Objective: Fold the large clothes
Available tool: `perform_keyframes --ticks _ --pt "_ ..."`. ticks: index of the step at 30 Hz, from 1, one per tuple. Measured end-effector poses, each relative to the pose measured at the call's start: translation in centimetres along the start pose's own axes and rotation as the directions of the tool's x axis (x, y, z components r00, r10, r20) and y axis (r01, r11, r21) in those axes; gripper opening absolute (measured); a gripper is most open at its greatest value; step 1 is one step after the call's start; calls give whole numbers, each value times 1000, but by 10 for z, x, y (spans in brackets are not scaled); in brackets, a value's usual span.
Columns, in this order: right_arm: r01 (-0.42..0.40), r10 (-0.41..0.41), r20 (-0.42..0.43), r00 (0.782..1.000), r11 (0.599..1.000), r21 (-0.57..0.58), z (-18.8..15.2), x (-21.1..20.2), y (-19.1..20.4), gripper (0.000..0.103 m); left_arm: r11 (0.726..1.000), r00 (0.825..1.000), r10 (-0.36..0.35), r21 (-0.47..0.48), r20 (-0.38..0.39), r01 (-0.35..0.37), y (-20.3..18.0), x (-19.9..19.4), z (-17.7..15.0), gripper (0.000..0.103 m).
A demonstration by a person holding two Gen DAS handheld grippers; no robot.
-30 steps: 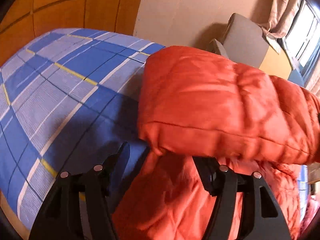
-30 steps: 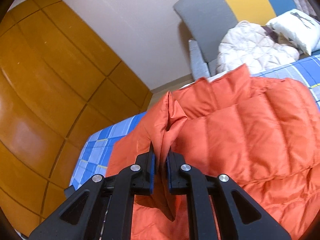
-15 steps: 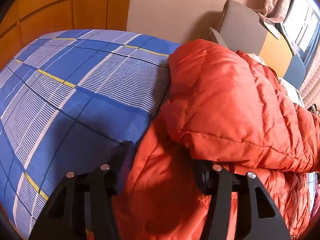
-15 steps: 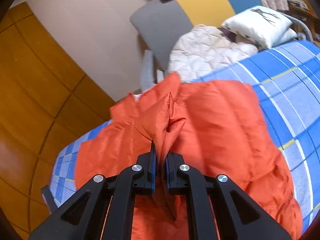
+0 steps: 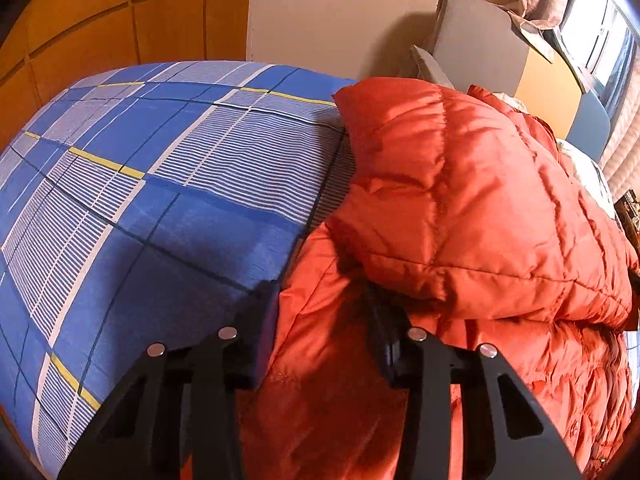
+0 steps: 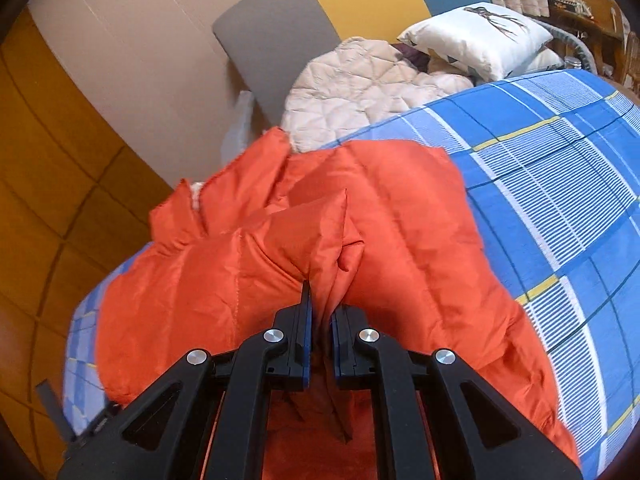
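An orange quilted down jacket [image 5: 460,208] lies on a bed with a blue checked sheet [image 5: 140,184]. In the left wrist view a folded-over part rests on top of the lower layer. My left gripper [image 5: 320,320] is open, its jaws wide apart around the jacket's left edge, low against the bed. In the right wrist view the jacket [image 6: 400,240] spreads over the sheet [image 6: 560,200]. My right gripper [image 6: 320,308] is shut on a bunched fold of the jacket and holds it raised above the rest.
A cream quilted blanket [image 6: 360,88] and a white pillow [image 6: 476,36] lie at the head of the bed by a grey, yellow and blue headboard [image 6: 320,12]. Wooden wardrobe panels [image 6: 52,152] stand along the side. A curtained window [image 5: 600,32] is at the far right.
The right gripper has carried its pinched fold across the jacket, so the jacket now lies lower and flatter below it. The left gripper has shifted along the jacket's edge and stayed open.
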State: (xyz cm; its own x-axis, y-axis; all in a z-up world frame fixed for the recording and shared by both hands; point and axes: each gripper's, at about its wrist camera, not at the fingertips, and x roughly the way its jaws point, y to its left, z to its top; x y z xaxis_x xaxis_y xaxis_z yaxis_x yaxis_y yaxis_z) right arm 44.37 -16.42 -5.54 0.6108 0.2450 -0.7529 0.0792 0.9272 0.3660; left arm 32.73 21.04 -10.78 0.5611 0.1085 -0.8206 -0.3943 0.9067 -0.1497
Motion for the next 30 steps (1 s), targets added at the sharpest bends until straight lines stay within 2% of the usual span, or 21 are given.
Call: perform_keyframes --ticks 4,7,9,10,12,13,14,17,20,25,30 --pt "43 -43 -37 998 999 -13 -1 15 -2 7 1000 1000 1 10 0 -1 0 -1 -1 41" --pt "43 -43 -36 998 999 -6 -2 16 -5 7 1000 1000 6 22 5 -6 1 -9 -3 44" --pt "44 -44 -33 998 999 5 -1 13 -6 18 1000 1000 -5 23 30 4 3 -21 -4 58" --pt "55 -55 -26 998 998 1 -1 10 -5 22 1000 999 -10 26 44 8 4 -27 -5 58" --pt "64 -64 -3 998 998 -3 0 1 -3 39 999 997 -25 33 76 23 7 -42 -5 58" --pt "74 -74 19 997 997 -7 -1 -5 -2 55 999 995 -31 34 92 28 8 -49 -4 58" --pt "89 -88 39 995 996 -13 -1 -11 -1 61 999 993 -36 38 114 32 9 -57 -3 58" --pt "102 -98 89 991 994 -41 -3 -33 5 61 997 985 -65 55 158 56 7 -74 3 58" --pt "57 -48 103 994 995 -85 -10 -49 17 61 991 977 -108 101 186 90 -7 -83 12 58" --pt "7 2 51 999 981 -191 -29 -45 44 61 975 970 -177 166 164 150 -36 -75 27 59" --pt "41 -43 -3 999 972 -231 -32 -17 57 61 961 975 -197 215 101 172 -64 -52 35 57"
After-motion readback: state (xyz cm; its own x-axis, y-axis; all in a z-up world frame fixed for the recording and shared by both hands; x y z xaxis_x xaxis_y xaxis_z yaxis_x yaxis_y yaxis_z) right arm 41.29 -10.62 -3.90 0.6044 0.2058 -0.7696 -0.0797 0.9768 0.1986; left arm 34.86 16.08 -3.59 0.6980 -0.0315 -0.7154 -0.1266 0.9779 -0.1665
